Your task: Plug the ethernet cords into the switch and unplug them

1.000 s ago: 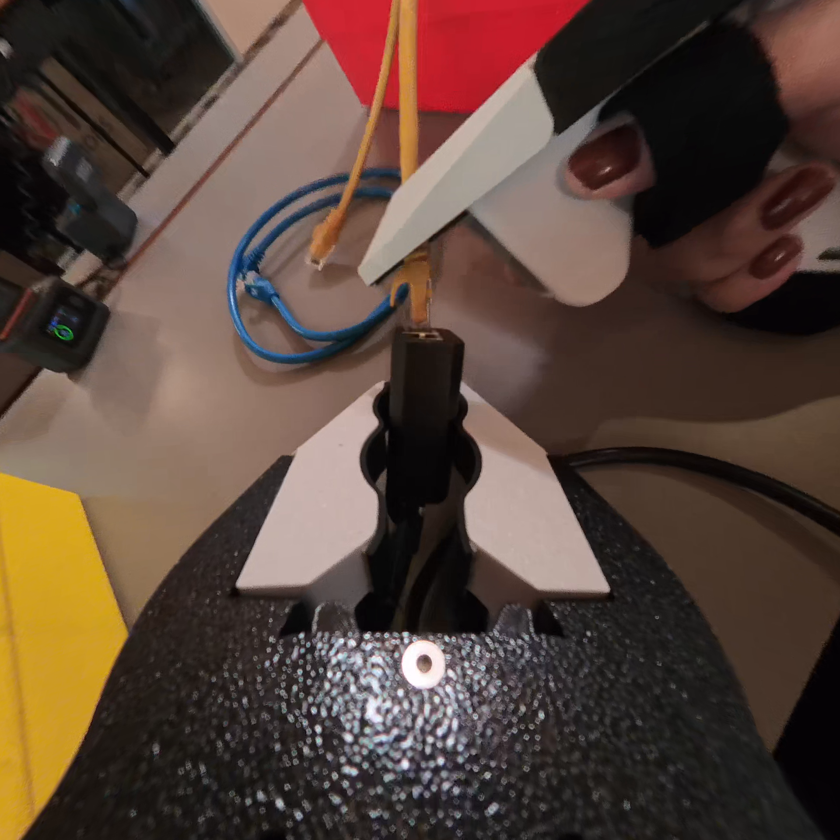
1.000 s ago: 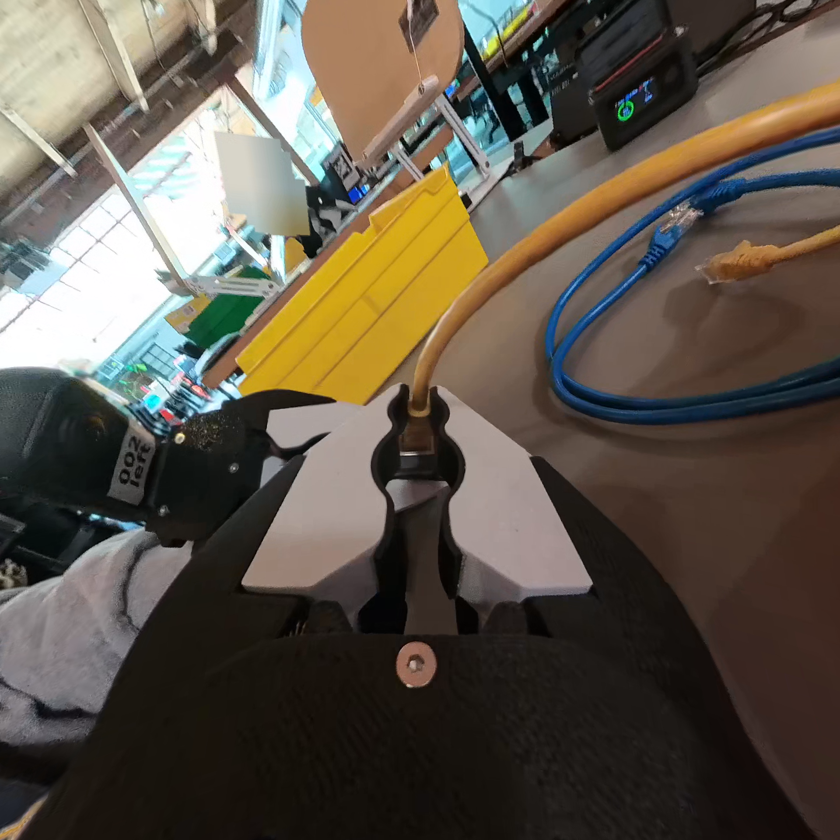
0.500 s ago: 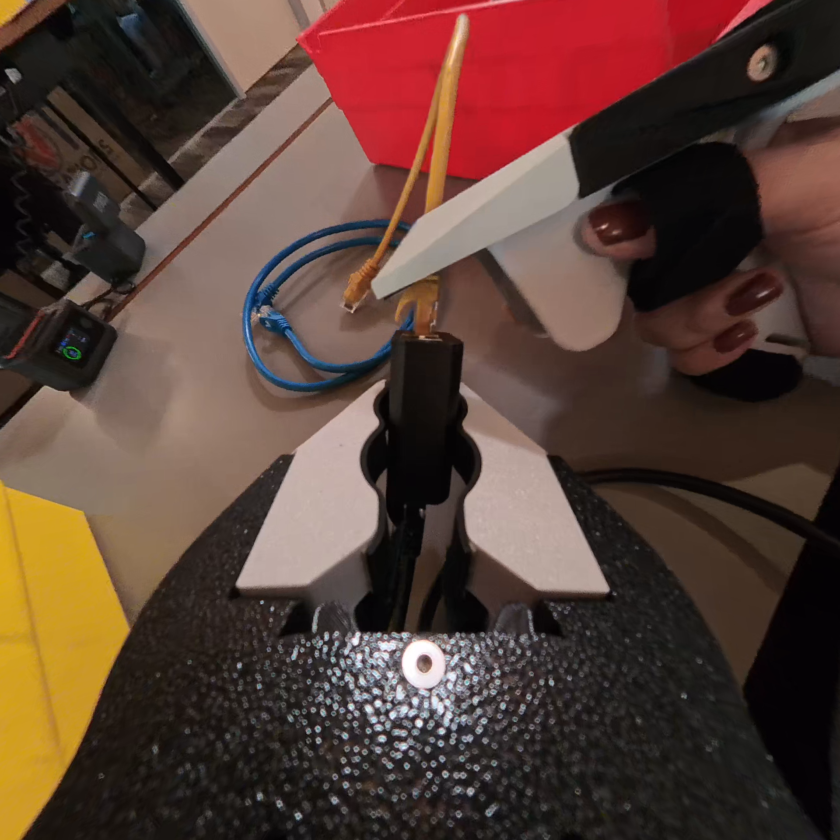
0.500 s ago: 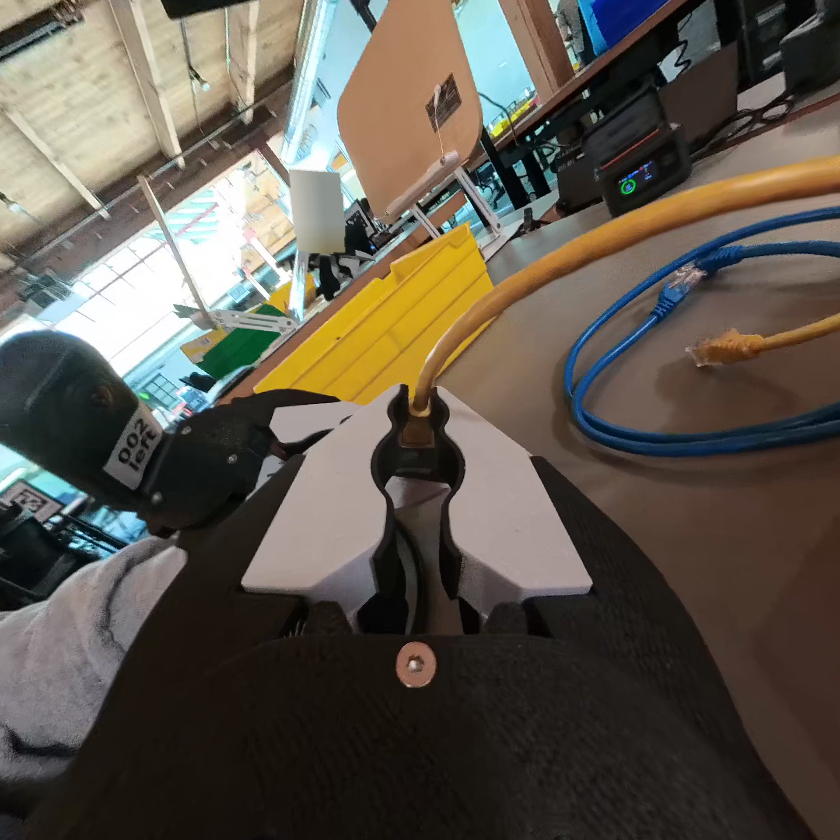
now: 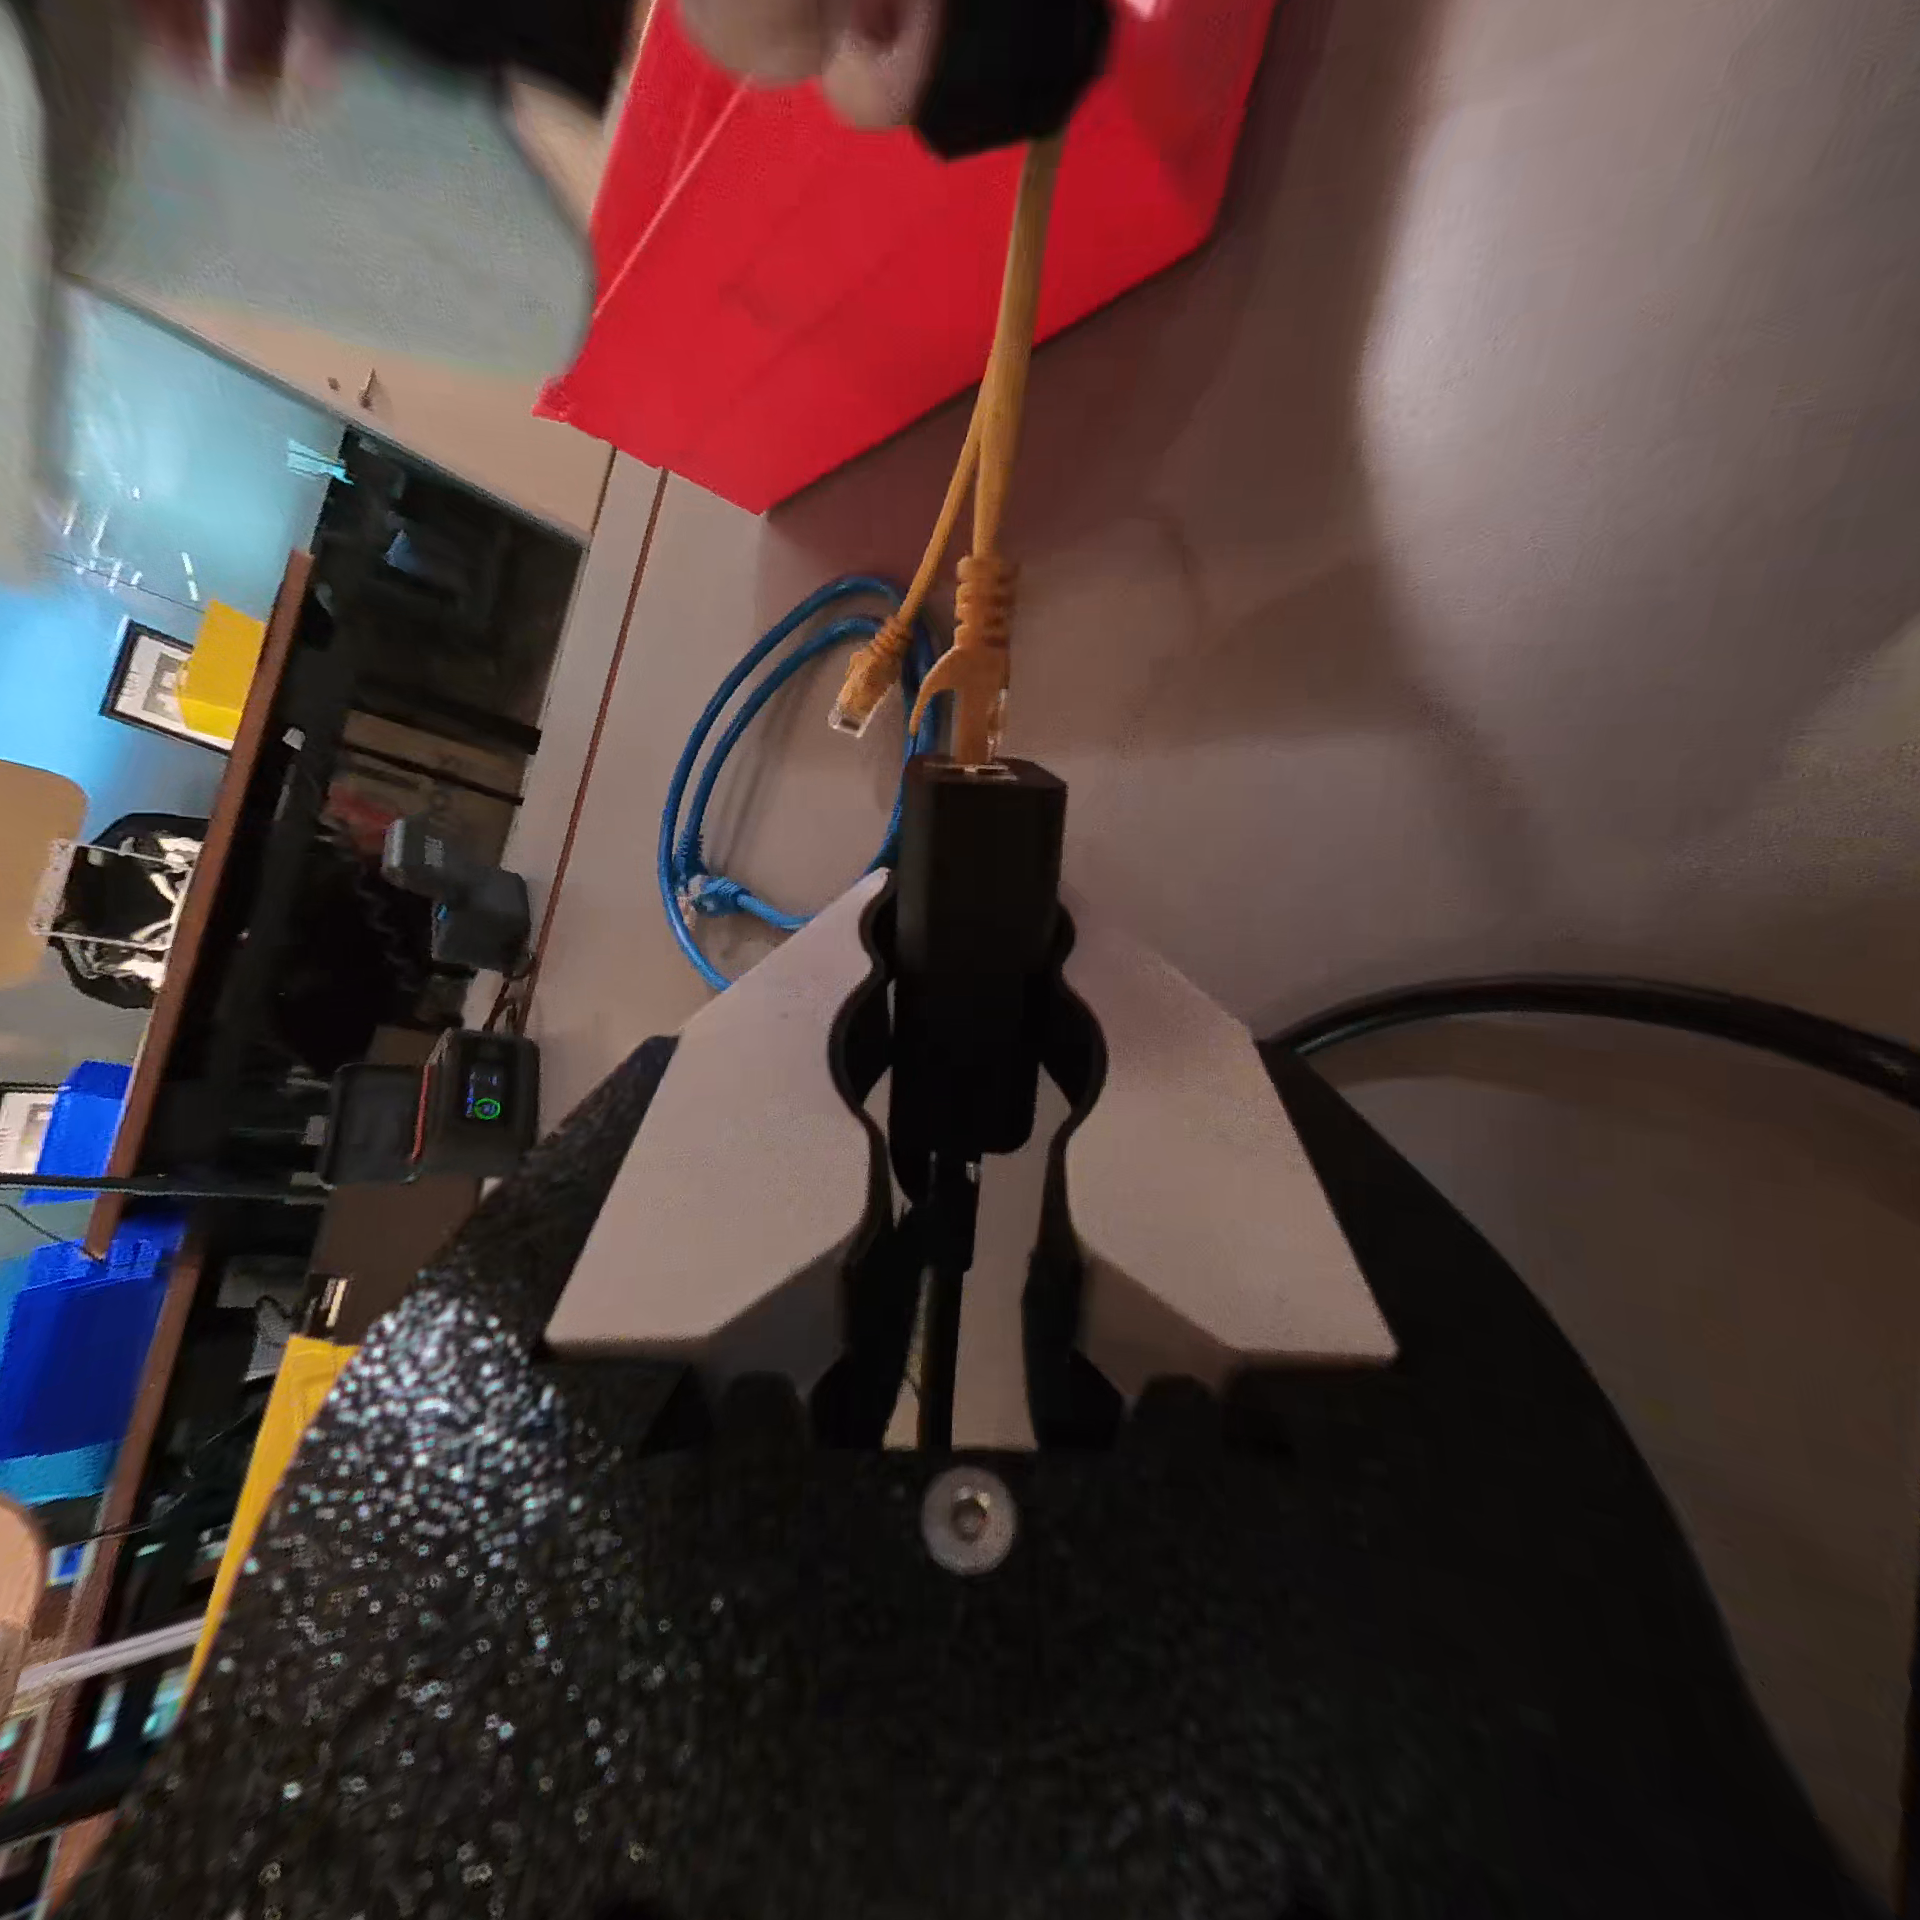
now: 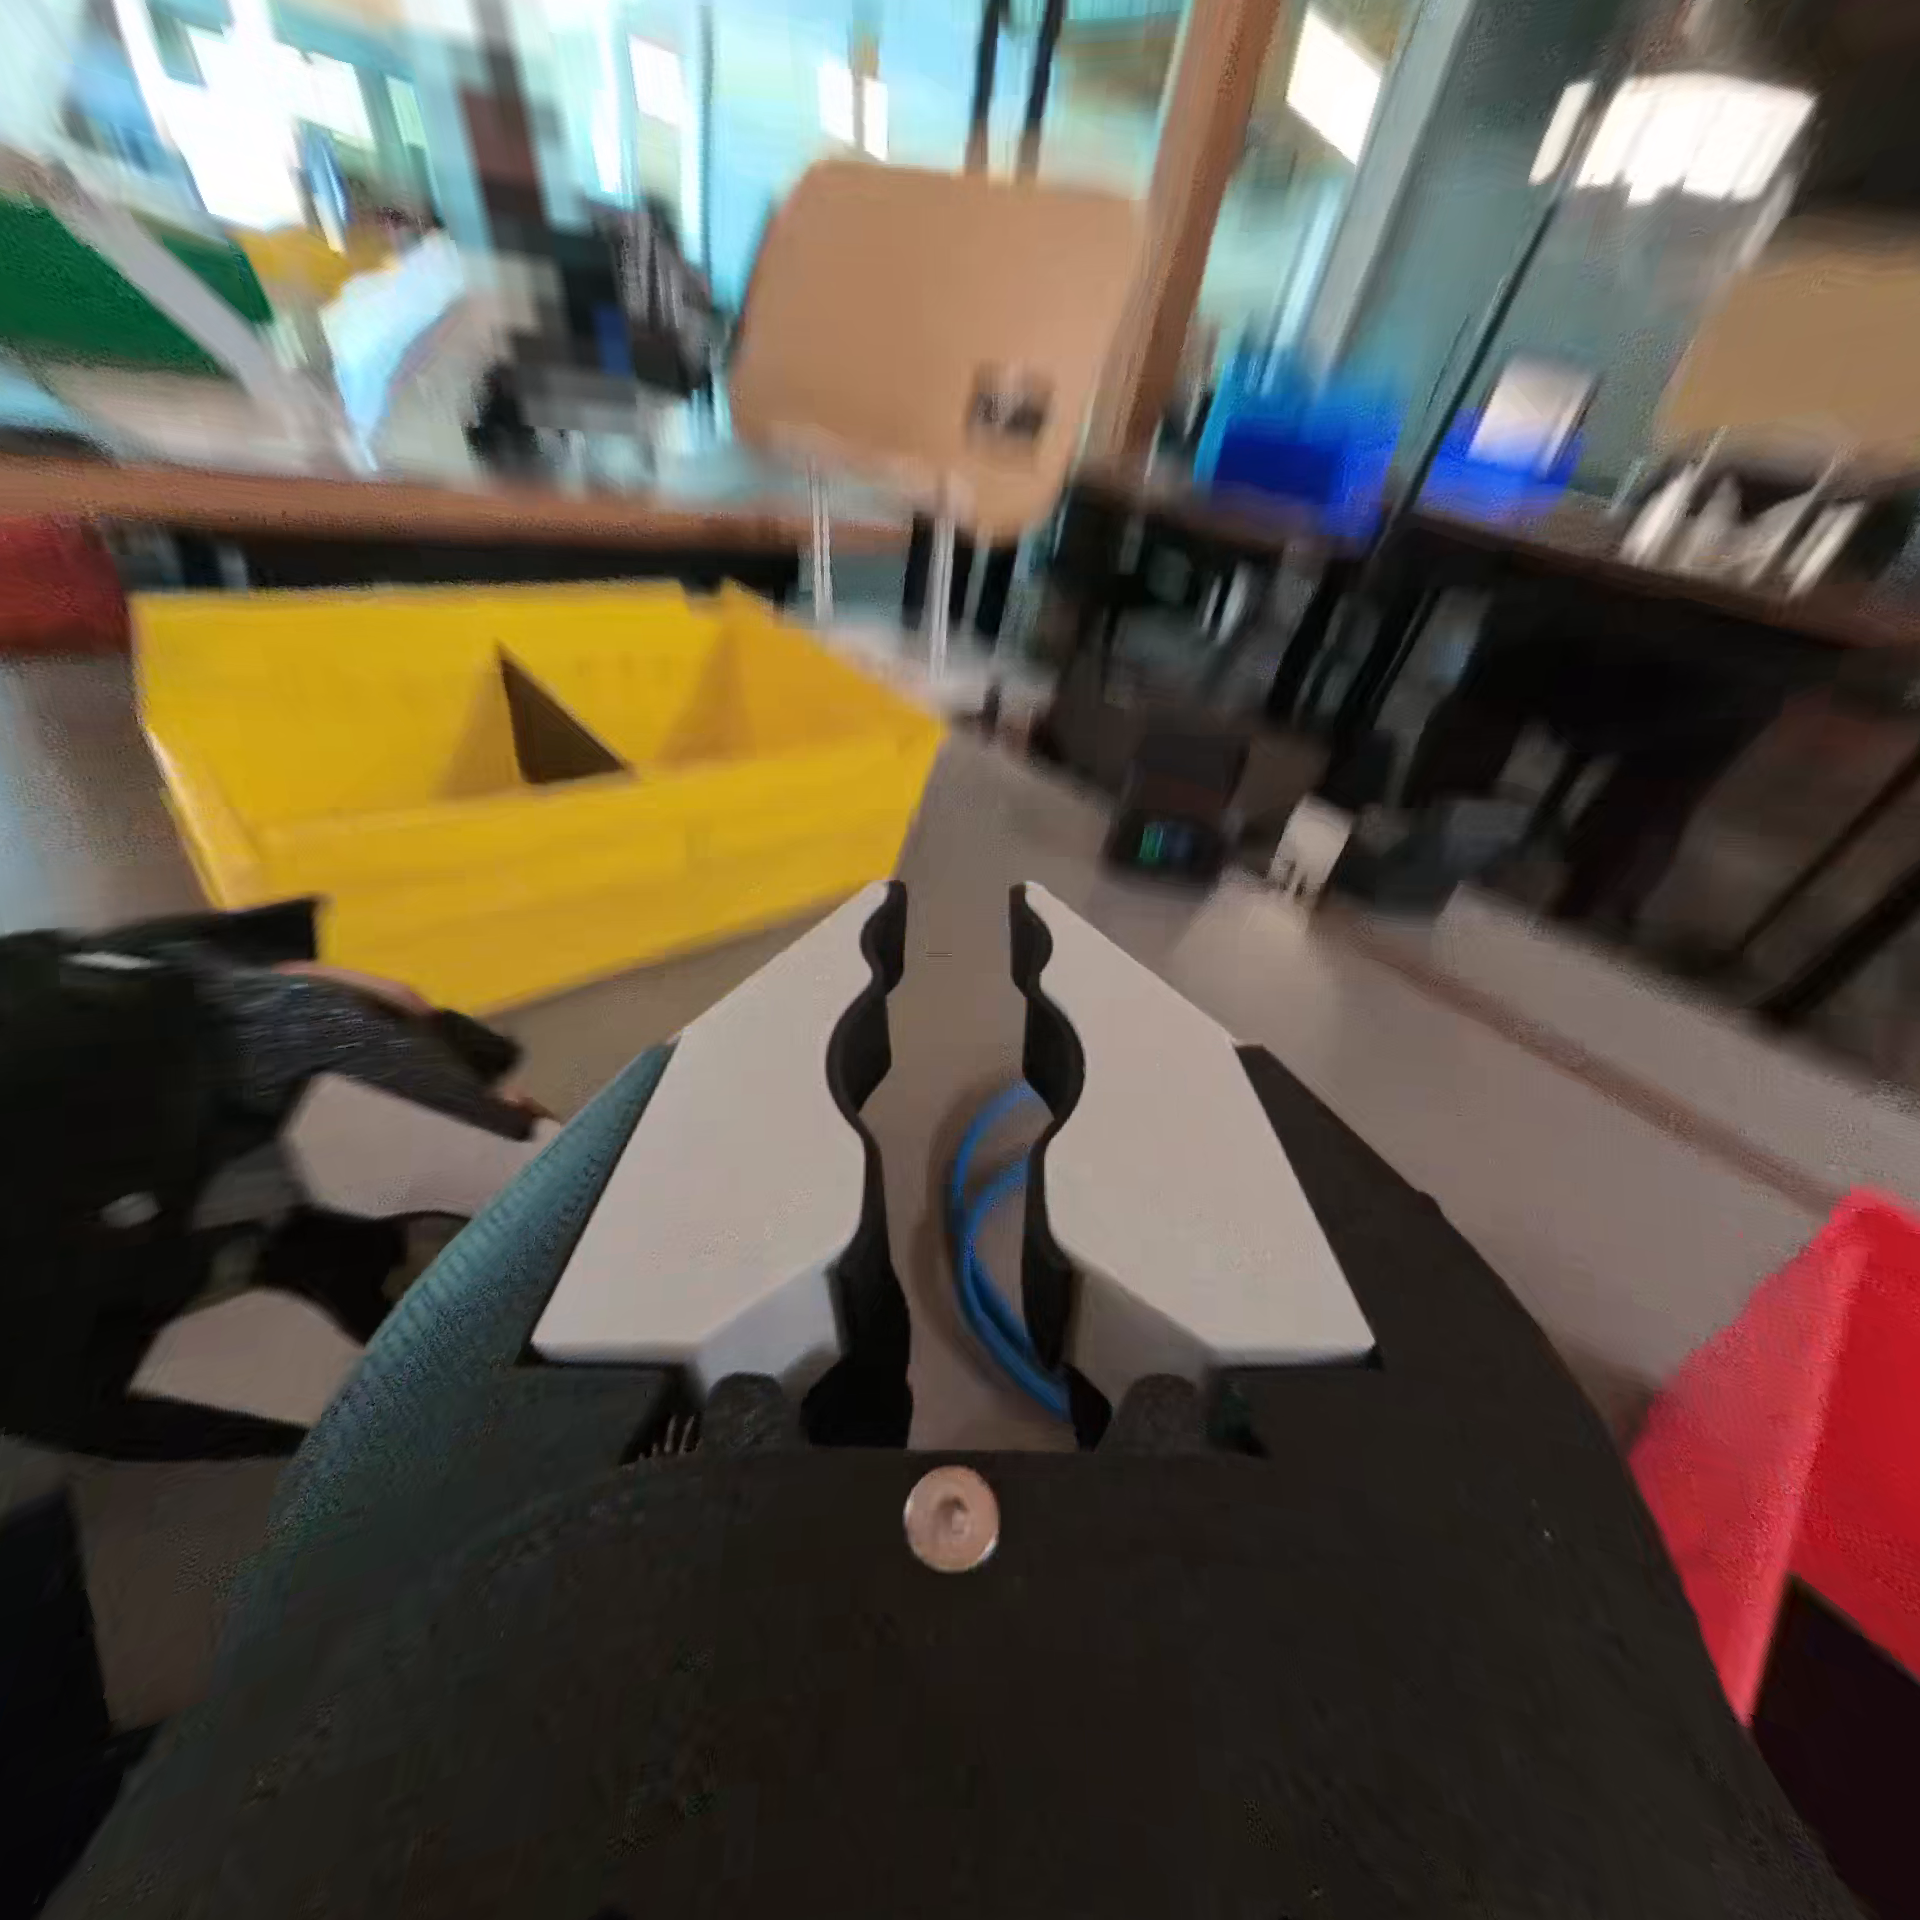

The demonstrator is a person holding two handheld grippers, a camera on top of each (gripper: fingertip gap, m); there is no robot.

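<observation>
My left gripper (image 5: 971,914) is shut on a small black switch (image 5: 977,914) and holds it above the table. A yellow ethernet cord's plug (image 5: 971,675) sits in the switch's end port, and the cord (image 5: 1013,343) runs up out of view. The cord's other plug (image 5: 864,691) lies loose on the table beside a coiled blue ethernet cord (image 5: 717,769). My right gripper (image 6: 956,904) is open and empty, and its view is blurred by motion. A piece of the blue cord (image 6: 977,1236) shows between its fingers.
A red bin (image 5: 883,239) stands at the table's far side and also shows in the right wrist view (image 6: 1797,1455). A yellow bin (image 6: 520,769) stands on the table. A thick black cable (image 5: 1610,1013) crosses at the right. A small device with a lit screen (image 5: 480,1101) sits near the table edge. The left gripper's tips are roughly 12 centimeters from the right gripper's.
My right gripper has let go of the yellow plug, opened and swung away. The yellow plug now sits in the switch. The left gripper has rolled with the switch.
</observation>
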